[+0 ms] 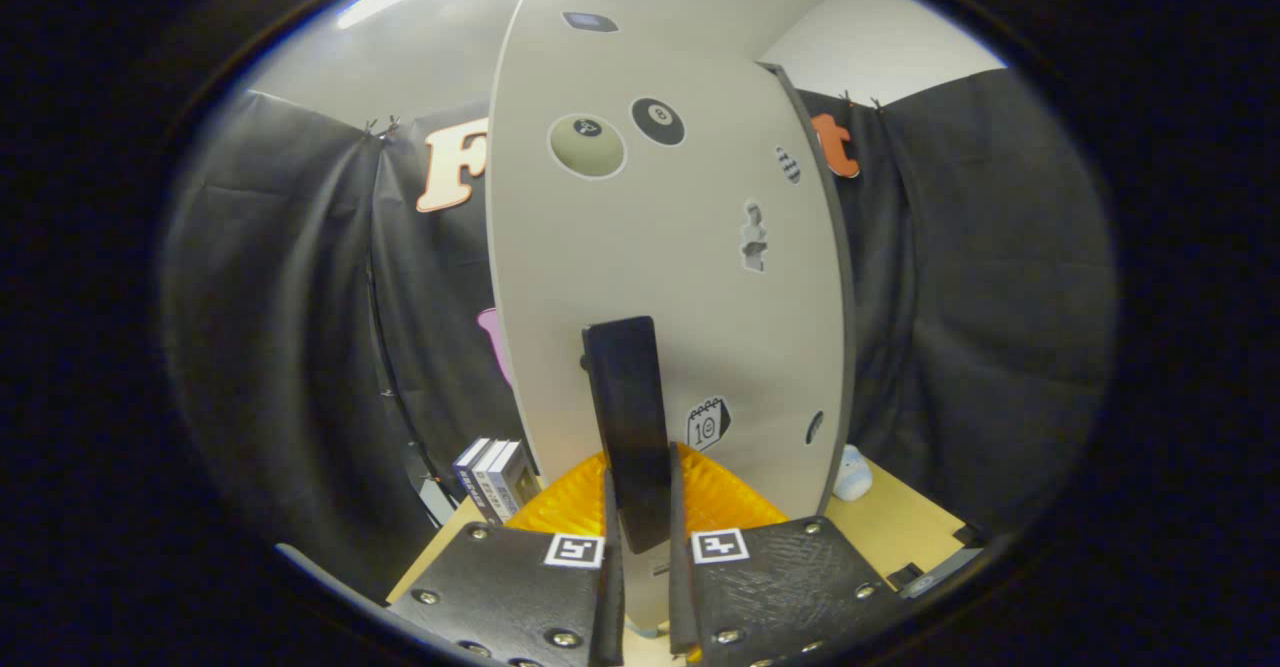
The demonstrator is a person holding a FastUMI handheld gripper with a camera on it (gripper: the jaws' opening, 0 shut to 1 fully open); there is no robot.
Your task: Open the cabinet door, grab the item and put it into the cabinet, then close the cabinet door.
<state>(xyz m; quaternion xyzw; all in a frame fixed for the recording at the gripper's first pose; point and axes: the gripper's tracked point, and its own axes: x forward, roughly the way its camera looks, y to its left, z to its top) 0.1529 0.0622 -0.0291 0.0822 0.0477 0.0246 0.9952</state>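
A tall pale cabinet door (680, 277) with several stickers stands right in front of me. Its long black handle (628, 417) runs upright down the door's lower middle. My gripper (640, 492) is shut on the lower end of that handle, one finger pressing on each side. A small stack of blue-and-white boxes (495, 477) stands on the table just left of the cabinet's foot. A little pale rounded object (853, 474) sits on the table at the cabinet's right foot. The cabinet's dark side edge (838, 297) shows along the door's right side; whether the door is ajar I cannot tell.
The wooden table (900, 522) carries the cabinet. Black cloth walls (980, 277) hang close behind and on both sides. A dark clip-like part (925, 575) lies at the table's right front edge.
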